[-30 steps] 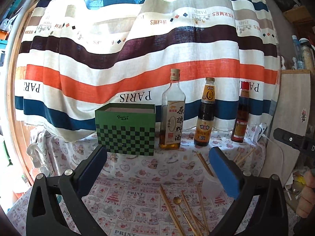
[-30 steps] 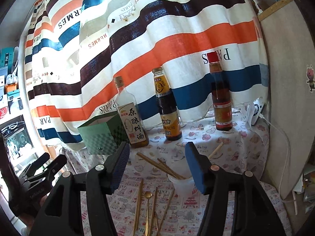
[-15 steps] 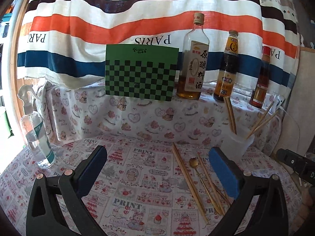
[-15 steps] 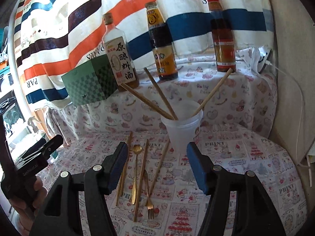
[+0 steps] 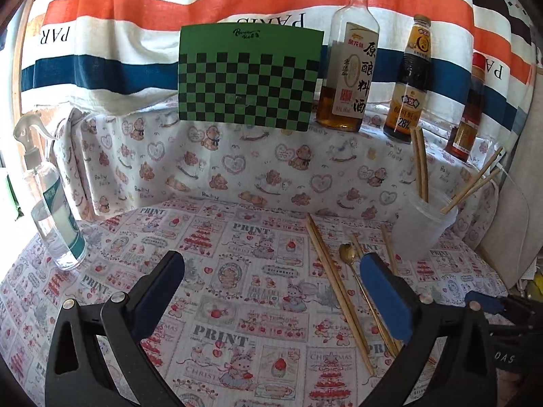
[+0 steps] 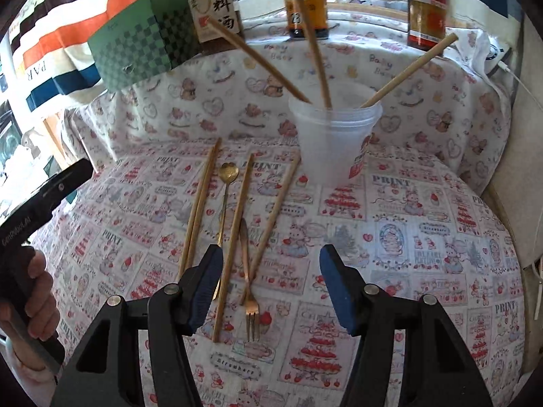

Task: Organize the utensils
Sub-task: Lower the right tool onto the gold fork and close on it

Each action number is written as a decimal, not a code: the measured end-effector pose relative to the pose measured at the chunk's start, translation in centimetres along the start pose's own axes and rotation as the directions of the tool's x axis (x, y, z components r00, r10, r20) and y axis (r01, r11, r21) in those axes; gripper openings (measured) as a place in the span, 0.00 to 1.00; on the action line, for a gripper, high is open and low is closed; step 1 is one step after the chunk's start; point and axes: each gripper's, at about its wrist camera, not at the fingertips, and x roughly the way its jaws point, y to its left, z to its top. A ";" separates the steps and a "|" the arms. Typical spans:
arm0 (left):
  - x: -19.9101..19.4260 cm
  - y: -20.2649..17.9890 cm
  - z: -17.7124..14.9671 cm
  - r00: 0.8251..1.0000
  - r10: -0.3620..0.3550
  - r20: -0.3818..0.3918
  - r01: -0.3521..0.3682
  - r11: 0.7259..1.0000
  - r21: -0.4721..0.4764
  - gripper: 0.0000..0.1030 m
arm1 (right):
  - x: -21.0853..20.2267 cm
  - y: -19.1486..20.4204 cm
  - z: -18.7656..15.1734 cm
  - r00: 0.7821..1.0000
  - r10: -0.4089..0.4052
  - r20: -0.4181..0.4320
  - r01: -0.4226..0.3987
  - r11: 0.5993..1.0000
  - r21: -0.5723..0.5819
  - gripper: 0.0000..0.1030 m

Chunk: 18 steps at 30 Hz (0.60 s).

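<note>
While both grippers hang over the printed tablecloth [image 6: 424,224], neither grasps anything. The right gripper [image 6: 271,264], at the bottom centre of the right wrist view, has its blue pads apart with the jaws closing; only cloth and the lower ends of the utensils lie in the gap, and nothing is pressed. The left gripper [image 5: 271,271], low in the left wrist view, stands released, its jaws wide with bare cloth between them.

The loose utensils lie in the middle of the right wrist view, just left of centre: a pair of chopsticks [image 6: 198,203], a gold spoon [image 6: 228,173] beside them, two further single chopsticks, and a gold fork [image 6: 251,308] lying nearest the camera, crossing one stick. A clear plastic cup [image 6: 336,142] stands upright above and right of them, with three chopsticks leaning out of it.

At the top of the frame, on a raised cloth-covered ledge, sit a green checkered box [image 5: 249,74] and three sauce bottles [image 5: 349,64]. A spray bottle [image 5: 51,210] stands at the left edge of the left wrist view.

A hand [image 6: 37,298] grips the left tool's handle at the lower left of the right wrist view.
</note>
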 end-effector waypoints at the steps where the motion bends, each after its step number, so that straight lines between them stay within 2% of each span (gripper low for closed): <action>1: 0.1 0.2 0.0 1.000 0.000 -0.007 0.000 1.000 -0.008 1.00 | 0.4 0.3 -0.2 1.000 0.010 -0.019 -0.010 1.000 -0.009 0.54; 7: 0.7 0.6 -0.1 0.999 0.025 -0.024 -0.026 1.000 -0.016 1.00 | 3.4 0.7 -1.1 0.986 0.051 -0.158 -0.052 0.999 -0.001 0.34; 10: 0.8 0.5 -0.2 0.999 0.019 -0.035 -0.020 1.000 -0.013 1.00 | 4.1 0.8 -1.5 0.981 0.047 -0.190 -0.048 0.999 -0.004 0.26; 14: 0.4 0.1 -0.1 1.000 0.012 -0.019 -0.012 1.000 0.007 1.00 | 4.2 1.6 -1.9 0.979 -0.013 -0.201 -0.005 0.996 -0.088 0.25; 18: -0.2 0.0 0.0 1.000 0.016 0.000 -0.016 1.000 0.019 1.00 | 4.3 2.7 -2.5 0.974 -0.020 -0.225 -0.008 0.992 -0.125 0.25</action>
